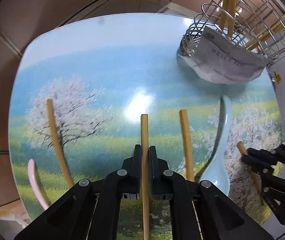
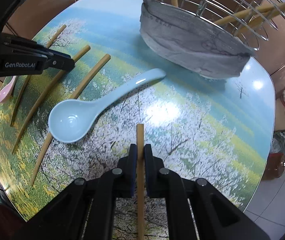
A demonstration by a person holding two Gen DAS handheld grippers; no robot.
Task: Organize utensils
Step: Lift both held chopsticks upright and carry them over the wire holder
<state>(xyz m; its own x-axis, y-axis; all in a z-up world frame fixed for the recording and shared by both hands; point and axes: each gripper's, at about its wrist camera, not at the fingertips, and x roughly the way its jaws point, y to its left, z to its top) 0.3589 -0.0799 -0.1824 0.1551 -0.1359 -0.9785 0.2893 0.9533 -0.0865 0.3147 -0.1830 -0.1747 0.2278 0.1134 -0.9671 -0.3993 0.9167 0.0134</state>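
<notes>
My left gripper [image 1: 145,150] points down at the table and is shut on a bamboo chopstick [image 1: 144,128], whose tip sticks out past the jaws. Two more chopsticks [image 1: 186,140] lie either side of it, with a pale blue spoon [image 1: 221,156] to the right and a pink spoon [image 1: 34,182] at the left edge. My right gripper [image 2: 140,149] is likewise shut on a second chopstick [image 2: 140,134], to the right of the blue spoon [image 2: 72,118]. Each gripper shows in the other's view: the right gripper [image 1: 246,156] and the left gripper [image 2: 71,63].
A wire utensil holder [image 2: 212,4] with several chopsticks in it stands at the far side of the table [image 1: 112,50], a grey cloth [image 2: 192,44] wrapped around its base. Loose chopsticks [image 2: 96,70] lie left of the spoon. Bags [image 2: 280,160] sit on the floor beyond the right edge.
</notes>
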